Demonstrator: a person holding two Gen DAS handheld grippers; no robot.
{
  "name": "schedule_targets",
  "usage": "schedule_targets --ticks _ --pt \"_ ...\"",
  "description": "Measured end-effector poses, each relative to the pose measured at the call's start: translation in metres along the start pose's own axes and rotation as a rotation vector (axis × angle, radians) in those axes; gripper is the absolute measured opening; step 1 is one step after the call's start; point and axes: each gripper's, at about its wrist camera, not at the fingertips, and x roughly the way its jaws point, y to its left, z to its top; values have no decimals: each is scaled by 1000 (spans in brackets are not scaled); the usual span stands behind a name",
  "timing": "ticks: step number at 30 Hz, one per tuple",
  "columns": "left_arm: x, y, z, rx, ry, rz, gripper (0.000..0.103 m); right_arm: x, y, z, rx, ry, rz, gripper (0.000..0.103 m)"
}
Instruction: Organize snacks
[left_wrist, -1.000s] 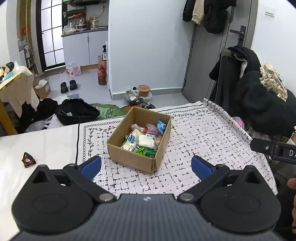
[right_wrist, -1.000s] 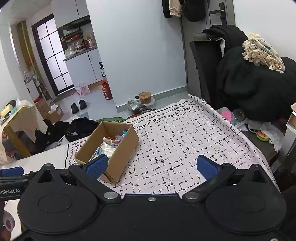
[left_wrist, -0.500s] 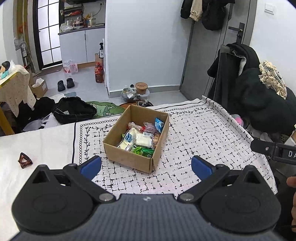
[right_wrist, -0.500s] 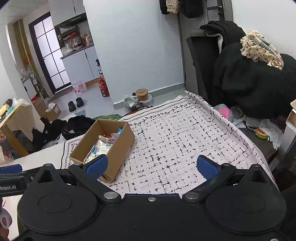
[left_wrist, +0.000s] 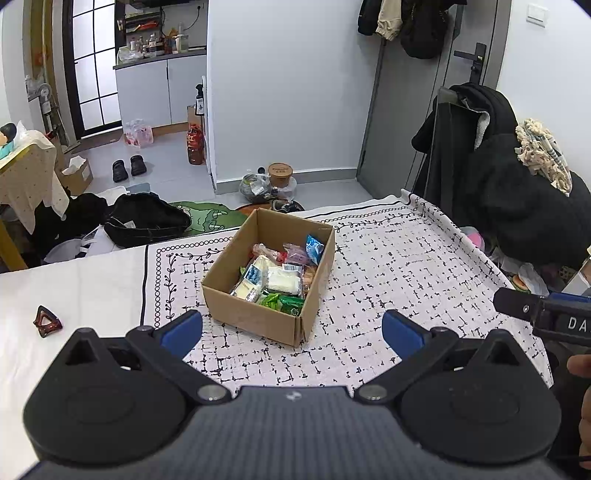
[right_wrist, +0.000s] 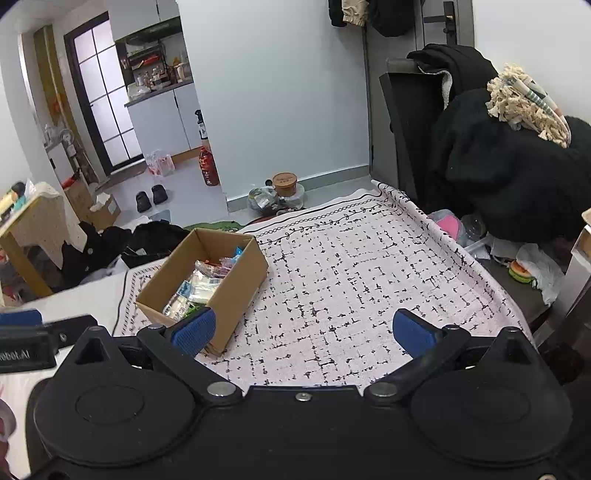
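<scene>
In the left wrist view, the left hand-held gripper (left_wrist: 291, 328) hangs above the counter (left_wrist: 74, 280) with its two blue-padded fingers (left_wrist: 181, 329) spread wide, and nothing is between them. Ahead of it, on the pale cloth with the black dash pattern (left_wrist: 399, 273), stands the open brown cardboard box (left_wrist: 255, 317), and the wrapped snacks (left_wrist: 275, 277) lie together inside it: white, blue, green and pink packets, piled loosely. No packet is visible on the cloth around the box. A small dark red triangular clip (left_wrist: 47, 320) lies well apart on the bare white part of the counter, to the left. In the right wrist view, the right hand-held gripper (right_wrist: 301, 330) is also wide open and holds nothing; the same box (right_wrist: 236, 295) stands to its left, near the left blue pad (right_wrist: 194, 329), and the large part of the cloth in front of it carries nothing. My judgement is that this scene fits two stages: either the snacks are collected in the box already, or they wait there to be taken out and sorted. The pictures do not settle which. In both cases any coming move concerns the box, and the loose, thin packets will ask for a careful approach from above.
</scene>
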Motion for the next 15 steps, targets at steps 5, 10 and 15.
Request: schedule_targets --ticks 5,10,15 --pt "1 -1 2 -1 -1 4 103 -1 0 0 -2 4 12 103" --pt "3 -1 1 2 4 2 103 1 0 0 -3 9 13 103" --pt "3 -1 2 4 7 5 103 2 2 -1 -10 21 8 103"
